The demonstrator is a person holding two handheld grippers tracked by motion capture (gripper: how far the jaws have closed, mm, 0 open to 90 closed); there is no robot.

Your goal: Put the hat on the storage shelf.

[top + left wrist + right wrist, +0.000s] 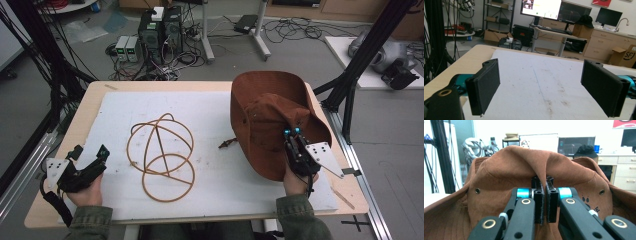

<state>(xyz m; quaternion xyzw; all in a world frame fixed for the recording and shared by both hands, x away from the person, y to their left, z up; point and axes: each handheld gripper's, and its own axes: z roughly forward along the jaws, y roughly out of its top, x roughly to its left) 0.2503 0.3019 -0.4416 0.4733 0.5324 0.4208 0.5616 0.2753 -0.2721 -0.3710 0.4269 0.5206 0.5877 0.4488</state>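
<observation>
A brown suede hat (pixel 272 112) is held tilted above the right side of the table. My right gripper (pixel 292 132) is shut on a fold of its crown; the right gripper view has the jaws pressed together with the hat (pixel 506 170) cloth pinched between them. A round wire hat frame (pixel 161 156) of tan hoops lies on the white board mid-table. My left gripper (pixel 90 155) rests at the table's left front, open, with nothing between its pads (pixel 486 85); beyond them lies the bare white board (pixel 541 82).
A small brown scrap (pixel 227 143) lies on the white board (pixel 210 115) between the frame and the hat. Black frame posts (pixel 372 40) stand at the table's right; cables and computer boxes (pixel 160 30) sit on the floor behind.
</observation>
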